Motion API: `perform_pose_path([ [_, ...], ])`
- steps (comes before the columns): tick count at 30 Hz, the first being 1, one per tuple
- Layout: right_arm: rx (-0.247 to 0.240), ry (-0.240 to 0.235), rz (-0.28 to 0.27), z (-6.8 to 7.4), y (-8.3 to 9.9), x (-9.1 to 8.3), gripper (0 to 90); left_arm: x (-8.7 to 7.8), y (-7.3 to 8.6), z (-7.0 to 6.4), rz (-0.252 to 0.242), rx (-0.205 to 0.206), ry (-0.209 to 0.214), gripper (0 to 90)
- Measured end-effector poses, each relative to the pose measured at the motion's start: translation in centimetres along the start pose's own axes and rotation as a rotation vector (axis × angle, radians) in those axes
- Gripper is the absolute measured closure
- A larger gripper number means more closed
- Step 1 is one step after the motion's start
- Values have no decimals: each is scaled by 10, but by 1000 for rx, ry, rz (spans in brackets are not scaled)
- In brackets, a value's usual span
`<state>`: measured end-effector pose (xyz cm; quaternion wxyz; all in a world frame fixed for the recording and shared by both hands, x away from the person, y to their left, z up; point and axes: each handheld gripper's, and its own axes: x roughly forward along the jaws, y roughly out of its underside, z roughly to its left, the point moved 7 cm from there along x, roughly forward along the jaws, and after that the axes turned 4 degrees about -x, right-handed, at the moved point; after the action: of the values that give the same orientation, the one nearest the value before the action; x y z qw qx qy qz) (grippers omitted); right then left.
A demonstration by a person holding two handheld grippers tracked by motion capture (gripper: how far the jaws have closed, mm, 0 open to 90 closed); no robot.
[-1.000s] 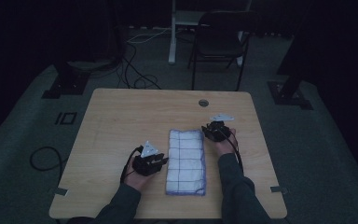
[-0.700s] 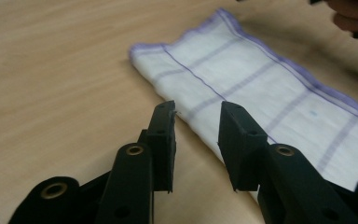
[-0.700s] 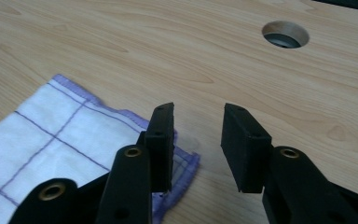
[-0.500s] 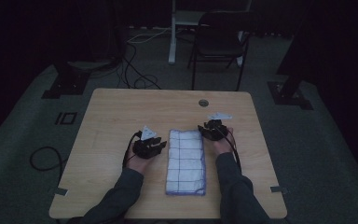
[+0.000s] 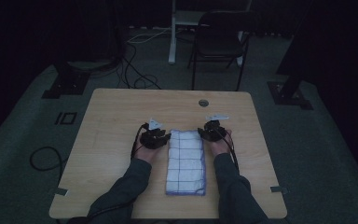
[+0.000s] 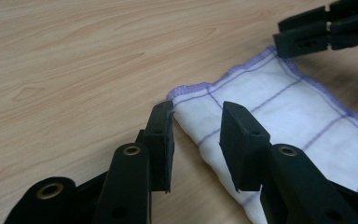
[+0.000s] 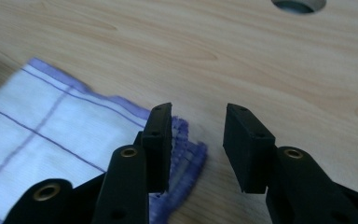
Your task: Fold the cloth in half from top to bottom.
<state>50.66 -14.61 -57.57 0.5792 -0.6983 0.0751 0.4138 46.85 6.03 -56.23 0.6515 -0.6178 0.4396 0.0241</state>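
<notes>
A folded white cloth (image 5: 185, 161) with purple grid lines and a purple hem lies lengthwise on the wooden table (image 5: 116, 116). My left gripper (image 5: 164, 137) is at the cloth's far left corner. In the left gripper view the left gripper (image 6: 196, 142) stands open, its jaws straddling that cloth (image 6: 279, 121) corner. My right gripper (image 5: 203, 134) is at the far right corner. The right gripper view shows the right gripper (image 7: 196, 144) open, the cloth (image 7: 56, 140) corner's layered hem lying by one jaw. The right gripper's jaws (image 6: 326, 32) appear at the top right of the left gripper view.
A round cable hole (image 5: 203, 102) sits in the table near its far edge, also seen as the hole (image 7: 299, 4) in the right gripper view. Beyond the table stand a dark chair (image 5: 221, 42) and a white post (image 5: 173, 32); cables (image 5: 135, 74) lie on the floor.
My left gripper has moved forward along the cloth's left side to its far left corner. The right gripper shifted slightly inward toward the far right corner.
</notes>
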Motion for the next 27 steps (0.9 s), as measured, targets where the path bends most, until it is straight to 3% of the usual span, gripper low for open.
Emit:
perform_pose_path([
  [5,20,-11,29,-4,7,5,612,15,-1,2,26,-19,-6,654],
  [16,21,-48,22,5,9,4,566,36,1,10,81,-61,-26,623],
  [22,-19,-13,40,8,11,5,558,39,0,11,85,-66,-30,613],
  [27,-9,3,56,9,12,5,557,40,0,12,71,-58,-25,609],
])
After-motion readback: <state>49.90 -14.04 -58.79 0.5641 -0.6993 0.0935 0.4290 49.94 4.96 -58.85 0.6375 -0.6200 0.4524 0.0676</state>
